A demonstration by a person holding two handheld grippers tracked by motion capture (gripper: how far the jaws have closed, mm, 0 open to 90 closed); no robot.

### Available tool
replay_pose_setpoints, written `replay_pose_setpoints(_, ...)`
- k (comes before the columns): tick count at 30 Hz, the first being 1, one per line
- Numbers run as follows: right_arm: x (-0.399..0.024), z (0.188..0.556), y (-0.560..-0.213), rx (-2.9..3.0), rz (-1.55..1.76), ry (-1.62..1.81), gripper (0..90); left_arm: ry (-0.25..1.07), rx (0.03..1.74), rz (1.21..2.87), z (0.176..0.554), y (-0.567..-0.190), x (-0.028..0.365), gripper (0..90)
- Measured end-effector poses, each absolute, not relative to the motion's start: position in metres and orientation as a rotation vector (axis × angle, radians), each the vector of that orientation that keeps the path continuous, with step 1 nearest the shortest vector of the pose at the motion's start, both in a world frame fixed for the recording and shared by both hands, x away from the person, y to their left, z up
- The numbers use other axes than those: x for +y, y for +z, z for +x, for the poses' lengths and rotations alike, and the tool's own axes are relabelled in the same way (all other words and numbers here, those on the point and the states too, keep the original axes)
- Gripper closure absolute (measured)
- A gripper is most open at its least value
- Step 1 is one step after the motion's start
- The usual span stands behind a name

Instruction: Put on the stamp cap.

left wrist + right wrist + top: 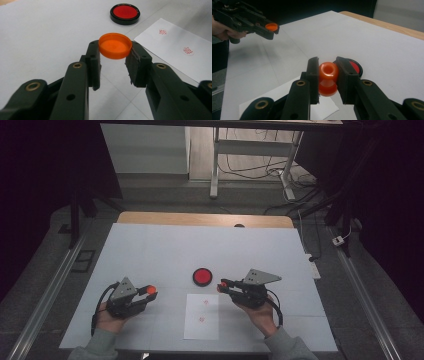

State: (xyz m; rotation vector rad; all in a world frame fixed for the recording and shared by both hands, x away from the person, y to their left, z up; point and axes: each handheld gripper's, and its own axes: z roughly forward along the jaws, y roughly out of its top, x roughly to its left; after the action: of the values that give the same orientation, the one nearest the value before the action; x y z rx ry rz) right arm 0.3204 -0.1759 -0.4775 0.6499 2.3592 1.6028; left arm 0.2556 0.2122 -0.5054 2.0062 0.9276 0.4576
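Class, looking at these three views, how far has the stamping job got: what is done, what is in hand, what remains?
Done: the cap is off the stamp, and the paper already carries red marks. In hand: the left gripper is shut on the cap, the right gripper is shut on the stamp, both held above the table. Left, probably: more stamping, perhaps inking at the red pad, then recapping.
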Motion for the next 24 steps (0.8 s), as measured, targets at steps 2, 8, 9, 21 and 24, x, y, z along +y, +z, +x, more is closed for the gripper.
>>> replay_pose_setpoints(2,-0.176,0.320,-0.478,2.359,0.650,1.603,72.2,0.453,0.919,2.010,0.256,-0.505,0.210,64.6)
replay_pose_setpoints(8,-0.175,0.320,-0.478,2.354,0.654,1.607,72.2,0.442,0.895,2.023,0.258,-0.505,0.200,64.6)
replay_pose_setpoints(9,-0.175,0.320,-0.478,2.354,0.654,1.607,72.2,0.438,0.890,2.025,0.259,-0.505,0.198,64.6)
replay_pose_setpoints(21,-0.175,0.321,-0.479,2.358,0.664,1.602,72.2,0.413,0.817,2.065,0.262,-0.503,0.171,64.6)
replay_pose_setpoints(24,-0.175,0.321,-0.479,2.359,0.666,1.602,72.2,0.411,0.800,2.074,0.264,-0.502,0.165,64.6)
